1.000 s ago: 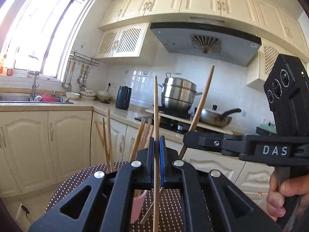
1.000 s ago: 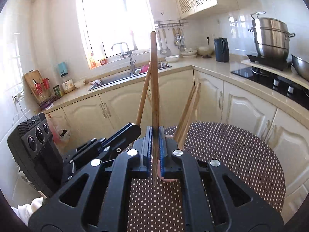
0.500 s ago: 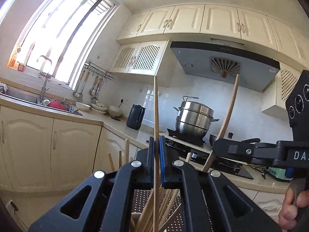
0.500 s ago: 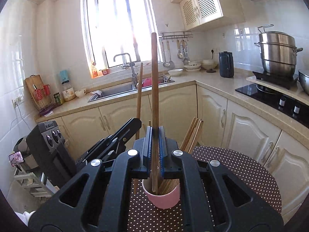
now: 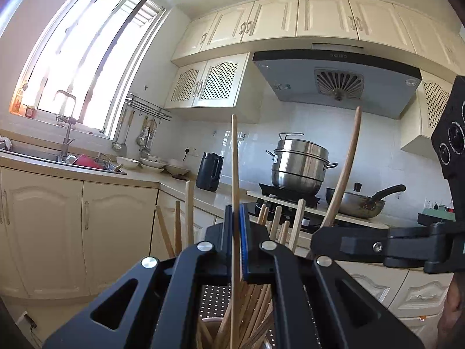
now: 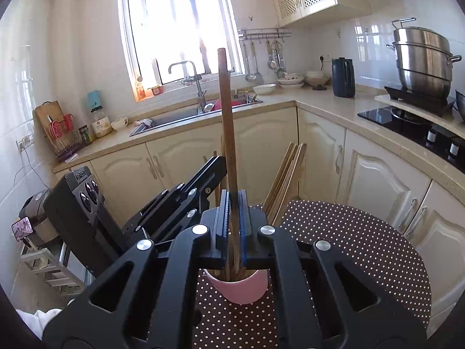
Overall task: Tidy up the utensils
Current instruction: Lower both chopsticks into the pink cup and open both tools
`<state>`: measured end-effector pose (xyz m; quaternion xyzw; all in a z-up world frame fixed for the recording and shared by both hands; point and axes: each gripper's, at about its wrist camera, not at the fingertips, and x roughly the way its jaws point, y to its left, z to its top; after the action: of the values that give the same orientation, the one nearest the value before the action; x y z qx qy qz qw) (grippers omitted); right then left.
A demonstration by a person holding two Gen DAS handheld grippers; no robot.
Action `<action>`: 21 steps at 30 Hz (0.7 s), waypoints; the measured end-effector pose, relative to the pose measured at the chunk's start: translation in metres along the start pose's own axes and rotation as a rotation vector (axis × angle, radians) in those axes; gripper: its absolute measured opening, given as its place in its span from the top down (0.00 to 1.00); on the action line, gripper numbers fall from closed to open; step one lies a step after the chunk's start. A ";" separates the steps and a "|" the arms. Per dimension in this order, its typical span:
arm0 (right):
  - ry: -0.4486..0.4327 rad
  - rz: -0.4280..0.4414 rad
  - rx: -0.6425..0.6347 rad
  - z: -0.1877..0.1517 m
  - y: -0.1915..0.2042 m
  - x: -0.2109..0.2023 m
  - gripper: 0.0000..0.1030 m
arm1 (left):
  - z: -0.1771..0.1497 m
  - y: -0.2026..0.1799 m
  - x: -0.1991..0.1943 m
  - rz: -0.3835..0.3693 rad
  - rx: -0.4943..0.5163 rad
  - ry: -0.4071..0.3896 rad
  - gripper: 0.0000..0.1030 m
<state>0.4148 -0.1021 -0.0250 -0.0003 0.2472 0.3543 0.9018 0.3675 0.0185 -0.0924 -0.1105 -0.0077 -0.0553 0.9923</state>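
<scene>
My left gripper [image 5: 237,224] is shut on a light wooden chopstick [image 5: 234,168] held upright, its lower end down among several chopsticks [image 5: 252,311] standing in a cup below. My right gripper [image 6: 234,212] is shut on a dark brown chopstick [image 6: 225,110], upright, its lower end inside the pink cup [image 6: 241,288] on the dotted round table [image 6: 357,247]. More chopsticks [image 6: 286,174] lean out of the cup to the right. Each gripper shows in the other's view: the right gripper [image 5: 377,244] at right, the left gripper [image 6: 180,200] at left.
Cream cabinets and a counter run behind, with a sink [image 6: 186,116], a dark kettle [image 6: 343,78], a steel steamer pot [image 6: 421,58] on the hob and a pan [image 5: 357,203]. The table's edge curves at right.
Both grippers have lowered with their chopsticks toward the pink cup. The lower ends now sit in the cup. Both views tilted upward and came closer to the cup.
</scene>
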 end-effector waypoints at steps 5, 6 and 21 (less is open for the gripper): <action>0.031 0.006 0.004 -0.008 0.000 0.007 0.94 | -0.013 0.003 -0.001 0.000 0.012 0.033 0.95; 0.037 0.007 0.006 -0.010 0.000 0.008 0.94 | -0.015 0.004 -0.002 0.002 0.009 0.043 0.95; 0.071 0.003 0.059 -0.027 0.004 0.023 0.93 | -0.038 0.016 -0.027 0.002 0.028 0.173 0.95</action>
<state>0.4139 -0.0893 -0.0582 0.0143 0.2895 0.3481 0.8915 0.3422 0.0289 -0.1342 -0.0916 0.0773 -0.0636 0.9908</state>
